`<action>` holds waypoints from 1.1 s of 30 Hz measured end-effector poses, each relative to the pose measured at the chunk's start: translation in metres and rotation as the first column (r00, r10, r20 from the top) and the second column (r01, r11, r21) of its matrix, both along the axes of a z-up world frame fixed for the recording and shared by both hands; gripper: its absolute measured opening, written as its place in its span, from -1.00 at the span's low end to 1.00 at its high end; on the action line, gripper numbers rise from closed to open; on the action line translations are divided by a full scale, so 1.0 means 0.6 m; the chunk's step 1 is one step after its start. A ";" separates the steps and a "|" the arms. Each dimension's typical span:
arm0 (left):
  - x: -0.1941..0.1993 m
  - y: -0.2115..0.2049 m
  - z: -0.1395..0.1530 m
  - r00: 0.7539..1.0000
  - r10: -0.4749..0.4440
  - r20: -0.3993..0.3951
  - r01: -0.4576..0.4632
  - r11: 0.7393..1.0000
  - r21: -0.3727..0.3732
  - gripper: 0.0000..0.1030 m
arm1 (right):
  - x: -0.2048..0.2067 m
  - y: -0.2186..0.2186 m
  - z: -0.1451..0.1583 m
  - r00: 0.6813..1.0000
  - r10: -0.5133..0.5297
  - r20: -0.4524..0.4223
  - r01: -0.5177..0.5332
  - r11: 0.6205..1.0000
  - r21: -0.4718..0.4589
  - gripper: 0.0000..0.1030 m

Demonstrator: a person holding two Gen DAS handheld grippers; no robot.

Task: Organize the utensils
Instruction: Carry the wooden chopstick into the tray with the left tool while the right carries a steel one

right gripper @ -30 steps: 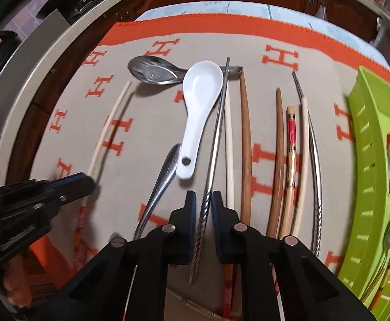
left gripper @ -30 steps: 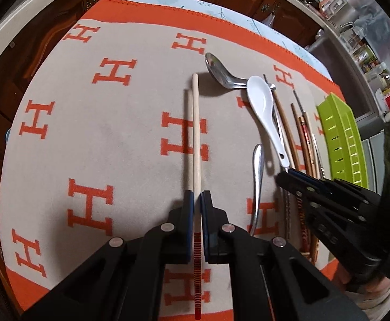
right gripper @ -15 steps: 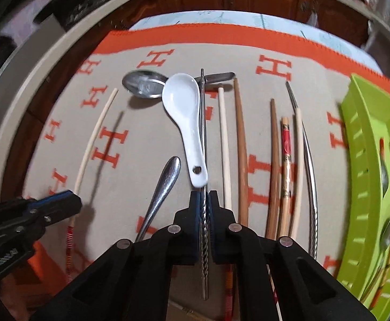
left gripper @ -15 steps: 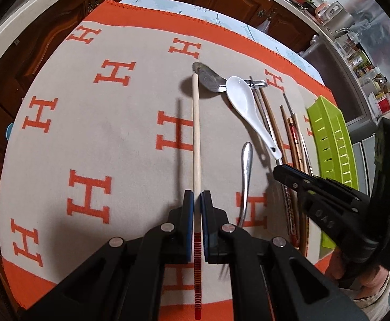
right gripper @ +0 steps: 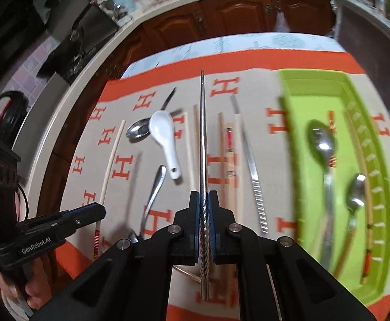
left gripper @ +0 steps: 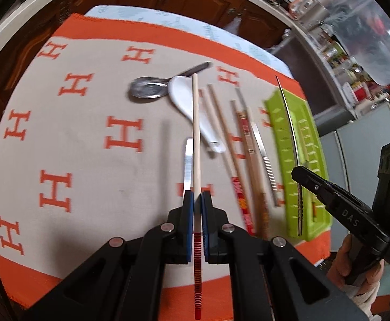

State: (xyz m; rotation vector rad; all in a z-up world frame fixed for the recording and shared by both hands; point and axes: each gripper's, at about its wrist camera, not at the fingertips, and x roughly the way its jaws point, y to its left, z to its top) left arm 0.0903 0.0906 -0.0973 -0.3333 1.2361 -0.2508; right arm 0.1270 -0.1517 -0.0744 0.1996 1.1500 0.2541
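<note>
Holding one chopstick per gripper: left gripper (left gripper: 197, 200) clamps the pale chopstick (left gripper: 195, 133), right gripper (right gripper: 203, 200) the steel chopstick (right gripper: 202, 139), both lifted beside the tray (right gripper: 286, 85) (a few pieces in it already); most remain on the cloth (left gripper: 87, 160).

The cloth (left gripper: 87, 160) bears a repeated orange "H" pattern across its pale field, seen in both views. In the right wrist view the left gripper (right gripper: 98, 210) carries white lettering "GenRobot.AI" along its side. In the left wrist view the right gripper (left gripper: 298, 171) shows grey letters "DAS" on its finger; any further letters are hidden. No other text is legible.
</note>
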 end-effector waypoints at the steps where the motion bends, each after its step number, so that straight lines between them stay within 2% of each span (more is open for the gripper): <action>1: 0.000 -0.014 0.007 1.000 -0.016 0.006 0.016 1.000 -0.003 -0.94 | -0.007 -0.019 0.007 1.000 -0.012 0.008 0.012 1.000 -0.015 -0.90; 6: 0.008 -0.085 0.031 0.996 -0.085 0.030 0.086 0.996 -0.022 -0.94 | -0.039 -0.114 0.023 0.997 -0.073 0.037 0.077 0.990 -0.122 -0.90; 10: 0.023 -0.151 0.042 0.992 -0.124 0.032 0.125 0.992 -0.035 -0.94 | -0.056 -0.180 0.005 0.993 -0.115 0.030 0.119 0.965 -0.233 -0.90; 12: 0.032 -0.179 0.043 0.990 -0.138 0.026 0.139 0.989 -0.041 -0.94 | -0.065 -0.207 -0.008 0.992 -0.126 0.015 0.125 0.958 -0.258 -0.90; 21: 0.074 -0.293 0.038 0.981 -0.193 0.000 0.193 0.980 -0.043 -0.94 | -0.053 -0.253 -0.046 0.987 -0.159 0.005 0.155 0.957 -0.245 -0.88; 24: 0.086 -0.317 0.027 0.980 -0.198 -0.021 0.197 0.980 -0.029 -0.94 | -0.047 -0.265 -0.049 0.981 -0.195 0.009 0.193 0.961 -0.200 -0.73; 26: 0.093 -0.331 0.017 0.979 -0.202 -0.038 0.201 0.979 -0.025 -0.93 | -0.045 -0.267 -0.045 0.975 -0.219 0.025 0.220 0.960 -0.171 -0.62; 31: 0.107 -0.360 -0.004 0.978 -0.201 -0.065 0.200 0.980 -0.021 -0.93 | -0.070 -0.284 -0.023 0.963 -0.262 0.061 0.267 0.958 -0.104 -0.60; 33: 0.110 -0.369 -0.010 0.977 -0.201 -0.067 0.200 0.980 -0.012 -0.93 | -0.083 -0.292 -0.013 0.953 -0.294 0.076 0.301 0.945 -0.125 -0.60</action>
